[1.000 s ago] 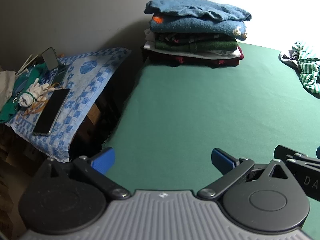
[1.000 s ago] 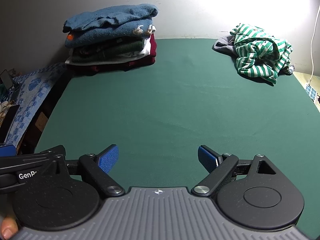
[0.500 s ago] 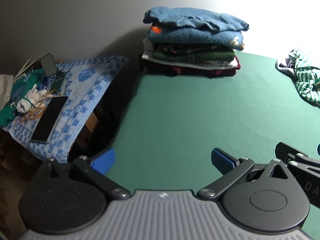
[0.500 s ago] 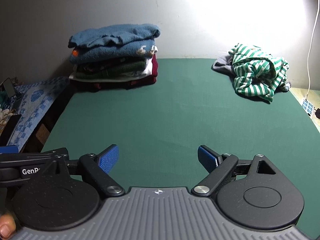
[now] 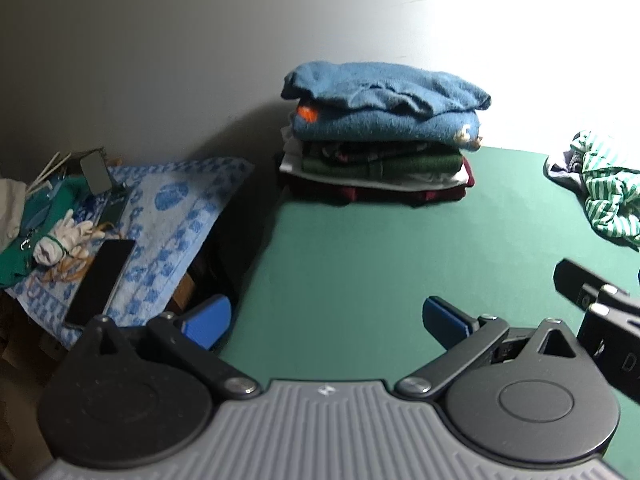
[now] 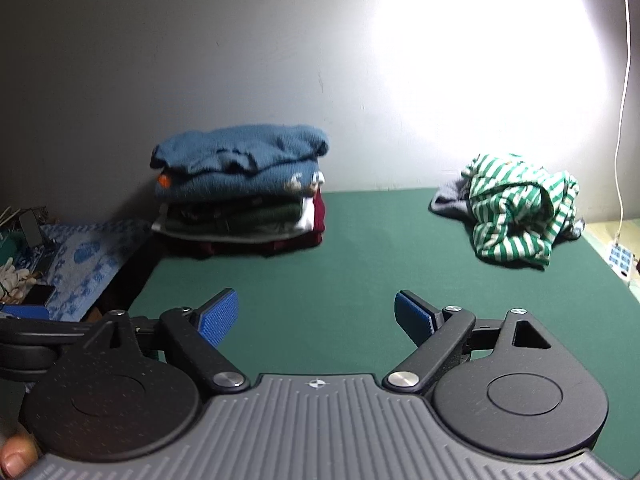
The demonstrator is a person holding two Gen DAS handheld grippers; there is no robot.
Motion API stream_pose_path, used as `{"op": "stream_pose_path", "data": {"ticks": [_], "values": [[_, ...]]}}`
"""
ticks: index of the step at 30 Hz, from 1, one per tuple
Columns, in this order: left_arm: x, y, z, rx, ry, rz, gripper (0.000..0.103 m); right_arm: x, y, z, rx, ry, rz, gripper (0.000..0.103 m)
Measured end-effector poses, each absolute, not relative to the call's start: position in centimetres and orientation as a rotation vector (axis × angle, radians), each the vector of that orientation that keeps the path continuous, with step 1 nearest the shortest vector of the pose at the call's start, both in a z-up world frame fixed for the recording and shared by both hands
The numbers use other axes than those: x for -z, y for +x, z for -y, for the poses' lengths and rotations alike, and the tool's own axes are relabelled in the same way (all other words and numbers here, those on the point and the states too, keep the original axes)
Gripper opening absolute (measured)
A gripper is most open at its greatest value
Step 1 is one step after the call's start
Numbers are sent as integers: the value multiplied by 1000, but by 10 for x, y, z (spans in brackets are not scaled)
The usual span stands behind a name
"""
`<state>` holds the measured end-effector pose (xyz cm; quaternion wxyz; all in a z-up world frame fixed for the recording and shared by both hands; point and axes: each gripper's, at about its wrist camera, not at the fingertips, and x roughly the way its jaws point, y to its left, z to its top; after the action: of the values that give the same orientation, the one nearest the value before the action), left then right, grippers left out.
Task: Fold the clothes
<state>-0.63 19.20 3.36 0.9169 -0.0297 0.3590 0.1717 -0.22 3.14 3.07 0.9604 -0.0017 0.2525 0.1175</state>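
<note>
A stack of folded clothes (image 5: 384, 140) (image 6: 240, 192), blue sweaters on top, stands at the back left of the green table (image 5: 360, 260) (image 6: 360, 272). A crumpled green-and-white striped garment (image 6: 516, 208) (image 5: 608, 196) lies at the back right over a grey piece. My left gripper (image 5: 326, 318) is open near the table's left front edge, holding nothing. My right gripper (image 6: 316, 316) is open too, low over the front of the table, far from both piles. Part of the right gripper shows at the right edge of the left wrist view.
Left of the table, a blue patterned towel (image 5: 168, 216) covers a lower surface with a phone (image 5: 100, 280), white gloves (image 5: 60, 240) and a small mirror (image 5: 94, 170). A white power strip (image 6: 620, 260) and cable lie off the table's right side. A wall stands behind.
Both views have tilted upward and pulled back: the stack and the striped garment sit lower in frame with more wall showing. Both grippers stay open.
</note>
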Motion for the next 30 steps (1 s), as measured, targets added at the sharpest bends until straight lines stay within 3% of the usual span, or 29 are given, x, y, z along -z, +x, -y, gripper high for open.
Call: {"op": "stream_pose_path", "data": {"ticks": [7, 30], "values": [[-50, -1, -190, -336, -65, -707, 103, -48, -6, -30, -232, -33, -414, 88], [-50, 3, -187, -357, -62, -719, 103, -49, 0, -26, -247, -1, -450, 88]]}}
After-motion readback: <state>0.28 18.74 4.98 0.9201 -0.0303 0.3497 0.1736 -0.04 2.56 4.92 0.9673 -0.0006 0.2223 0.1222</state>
